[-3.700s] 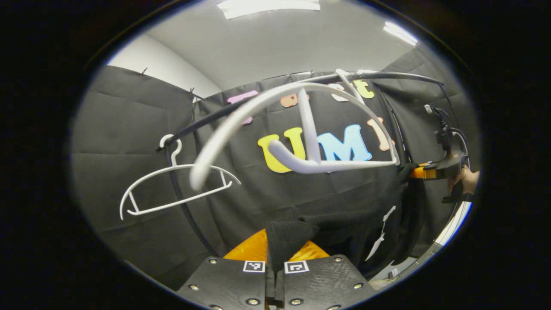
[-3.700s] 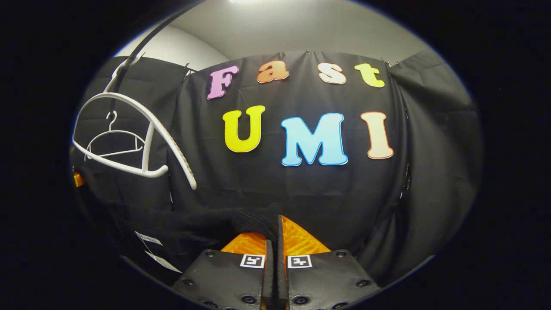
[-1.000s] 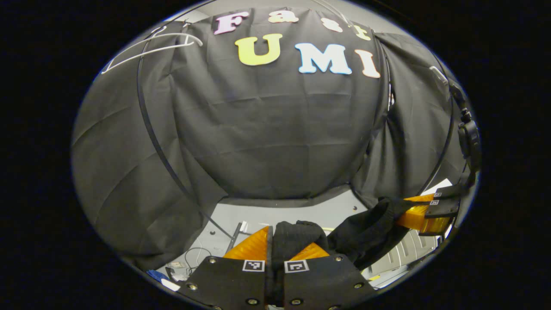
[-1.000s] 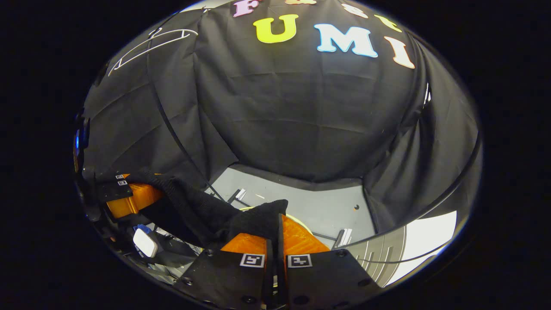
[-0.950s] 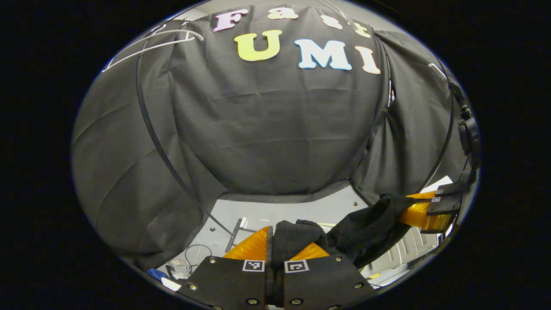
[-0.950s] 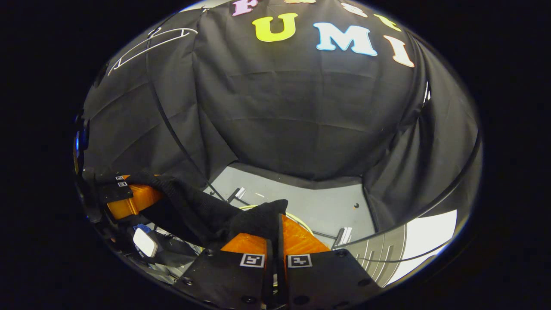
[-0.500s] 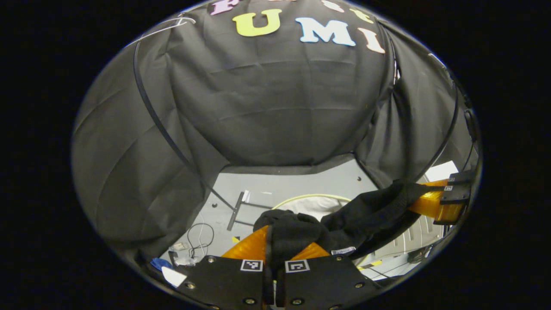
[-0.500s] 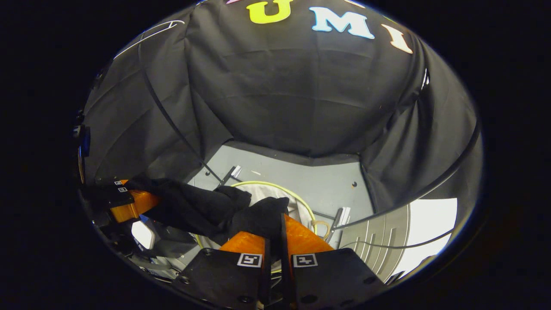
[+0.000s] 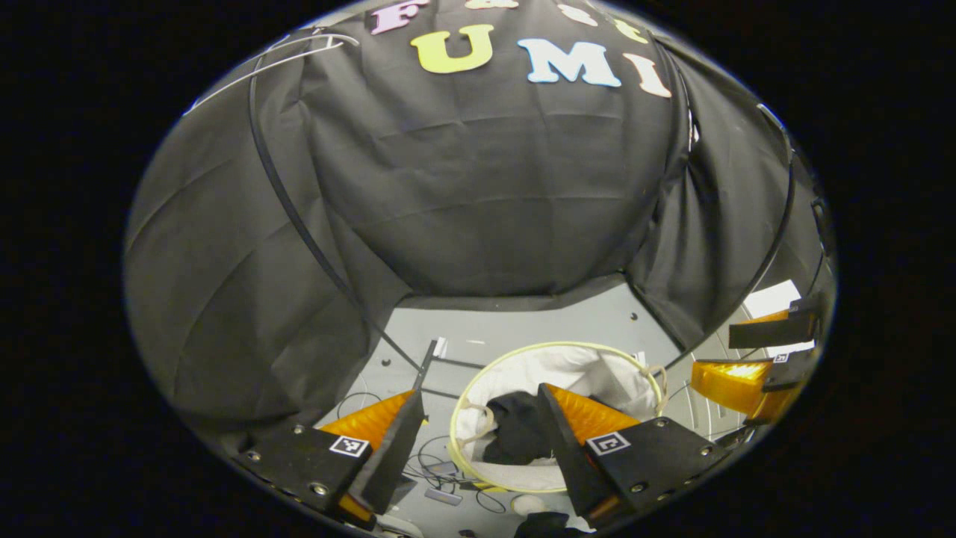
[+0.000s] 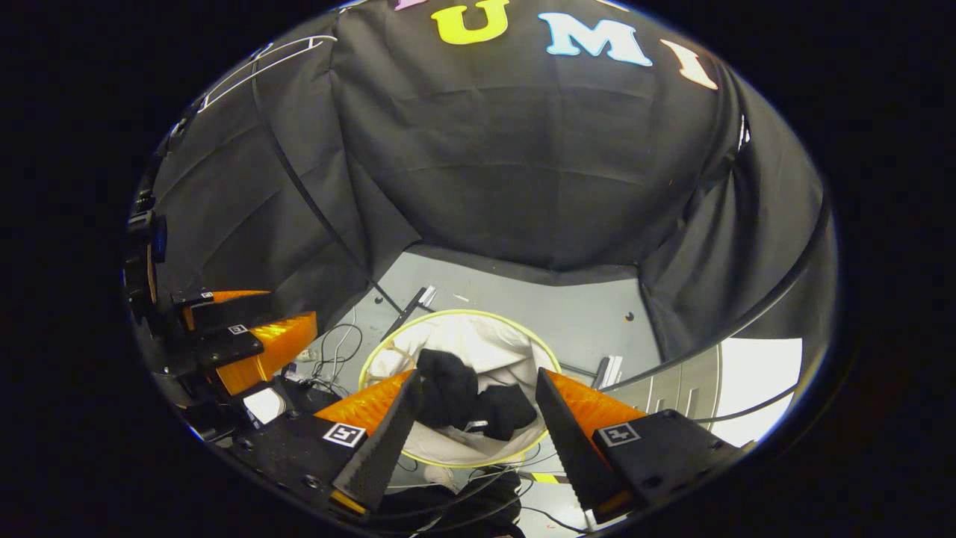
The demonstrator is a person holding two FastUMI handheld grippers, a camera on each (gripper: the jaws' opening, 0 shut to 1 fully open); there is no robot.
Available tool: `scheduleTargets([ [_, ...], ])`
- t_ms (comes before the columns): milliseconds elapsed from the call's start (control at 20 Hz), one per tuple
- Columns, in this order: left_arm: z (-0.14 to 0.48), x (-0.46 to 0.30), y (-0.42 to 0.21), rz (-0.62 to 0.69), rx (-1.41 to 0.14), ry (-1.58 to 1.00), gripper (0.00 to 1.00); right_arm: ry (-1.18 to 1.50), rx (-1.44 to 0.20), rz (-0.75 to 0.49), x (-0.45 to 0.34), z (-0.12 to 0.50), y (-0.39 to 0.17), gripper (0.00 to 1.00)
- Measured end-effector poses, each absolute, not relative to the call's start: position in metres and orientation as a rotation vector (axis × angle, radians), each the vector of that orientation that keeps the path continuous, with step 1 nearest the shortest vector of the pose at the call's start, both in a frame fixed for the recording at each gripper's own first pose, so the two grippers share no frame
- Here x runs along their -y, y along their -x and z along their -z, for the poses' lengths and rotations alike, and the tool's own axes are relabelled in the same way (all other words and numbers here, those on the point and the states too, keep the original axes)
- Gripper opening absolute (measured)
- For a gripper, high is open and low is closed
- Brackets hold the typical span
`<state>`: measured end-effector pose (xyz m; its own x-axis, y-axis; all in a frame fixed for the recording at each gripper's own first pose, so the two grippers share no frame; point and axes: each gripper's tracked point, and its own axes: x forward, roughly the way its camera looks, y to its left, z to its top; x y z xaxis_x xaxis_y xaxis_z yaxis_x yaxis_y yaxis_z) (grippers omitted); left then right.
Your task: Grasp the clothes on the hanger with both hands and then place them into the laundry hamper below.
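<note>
Inside the round white hamper lies crumpled black clothing; both grippers' jaws apart.

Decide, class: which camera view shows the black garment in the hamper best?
The right gripper view: the garment lies nearly whole between that gripper's spread fingers, inside the hamper. In the left gripper view, one finger of that gripper covers part of the garment.

This is a staged recording booth, not a lived-in home. Black cloth walls hang around a bare grey floor. A round laundry hamper stands on that floor, loose cables lie just beside it, and a white hanger hangs high above it.
</note>
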<state>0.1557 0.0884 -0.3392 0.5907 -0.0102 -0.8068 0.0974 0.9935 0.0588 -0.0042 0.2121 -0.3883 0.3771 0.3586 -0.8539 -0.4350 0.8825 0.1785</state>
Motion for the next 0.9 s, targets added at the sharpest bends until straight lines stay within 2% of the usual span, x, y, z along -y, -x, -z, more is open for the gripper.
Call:
scheduleTargets([
  [250,0.281,-0.093,-0.168,0.070,-0.798,-0.097,0.89,0.056,-0.978,-0.445,-0.204,0.352,0.000,0.97],
  [300,0.273,-0.095,-0.170,0.077,-0.770,-0.097,0.89,0.049,-0.956,-0.433,-0.201,0.341,-0.001,0.94],
  [350,0.259,-0.094,-0.173,0.085,-0.737,-0.100,0.89,0.042,-0.928,-0.422,-0.198,0.330,-0.004,0.97],
  [450,0.225,-0.092,-0.177,0.100,-0.675,-0.109,0.89,0.032,-0.864,-0.406,-0.193,0.305,-0.010,0.94],
  [500,0.207,-0.092,-0.179,0.102,-0.642,-0.116,0.89,0.032,-0.826,-0.396,-0.188,0.290,-0.013,0.97],
  [600,0.174,-0.090,-0.181,0.097,-0.584,-0.118,0.89,0.044,-0.747,-0.374,-0.176,0.261,-0.018,0.94],
  [850,0.086,-0.078,-0.181,0.082,-0.440,-0.085,0.89,0.050,-0.563,-0.351,-0.141,0.187,-0.026,0.97],
  [900,0.070,-0.078,-0.181,0.077,-0.415,-0.084,0.89,0.047,-0.536,-0.343,-0.132,0.173,-0.028,0.94],
])
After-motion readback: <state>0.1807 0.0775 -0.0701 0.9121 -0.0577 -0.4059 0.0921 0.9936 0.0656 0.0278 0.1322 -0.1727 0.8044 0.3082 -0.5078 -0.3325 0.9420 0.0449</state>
